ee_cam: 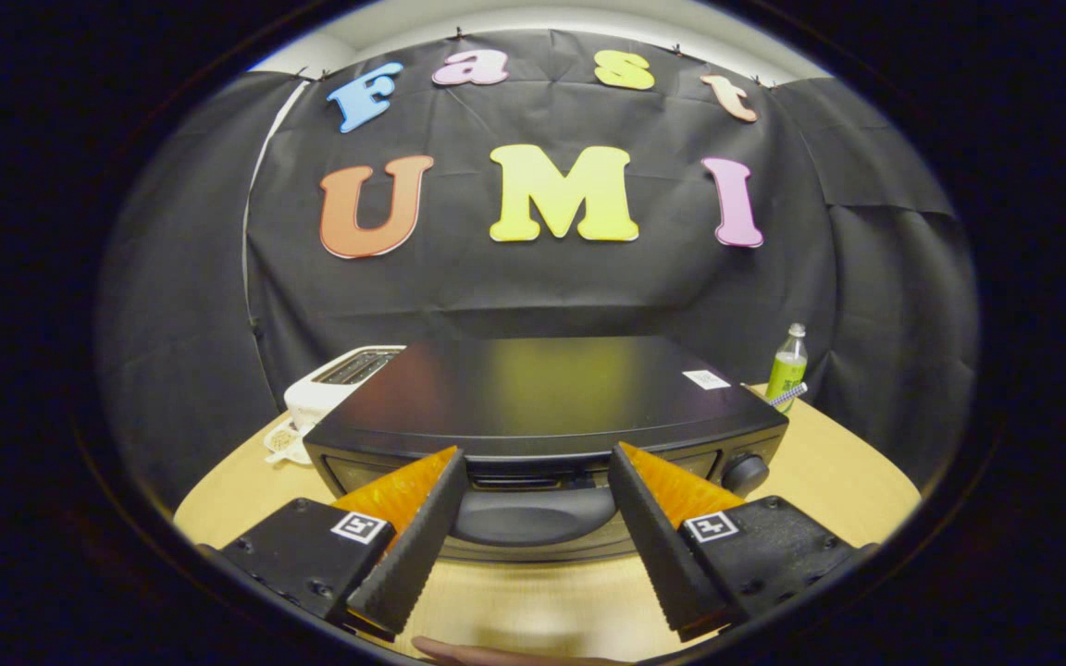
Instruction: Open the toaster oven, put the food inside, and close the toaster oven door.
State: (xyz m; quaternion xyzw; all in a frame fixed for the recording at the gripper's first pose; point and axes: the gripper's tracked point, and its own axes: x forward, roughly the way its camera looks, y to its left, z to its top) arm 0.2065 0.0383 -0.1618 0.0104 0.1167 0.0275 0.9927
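A black toaster oven point(542, 393) stands on the round wooden table point(829, 472), seen from above and in front. Its door is closed, and the door's dark curved handle point(533, 513) bulges toward me. My gripper point(538, 462) is open, its two ribbed black fingers point(413, 546) spread to either side of that handle, tips near the top of the door. Nothing is held between them. A round knob point(744, 474) sits at the oven's right front corner.
A white slot toaster point(339, 379) stands behind the oven on the left, with a small white dish point(281, 441) beside it. A green bottle point(787, 365) stands at the back right. Part of a hand point(487, 653) shows at the near table edge.
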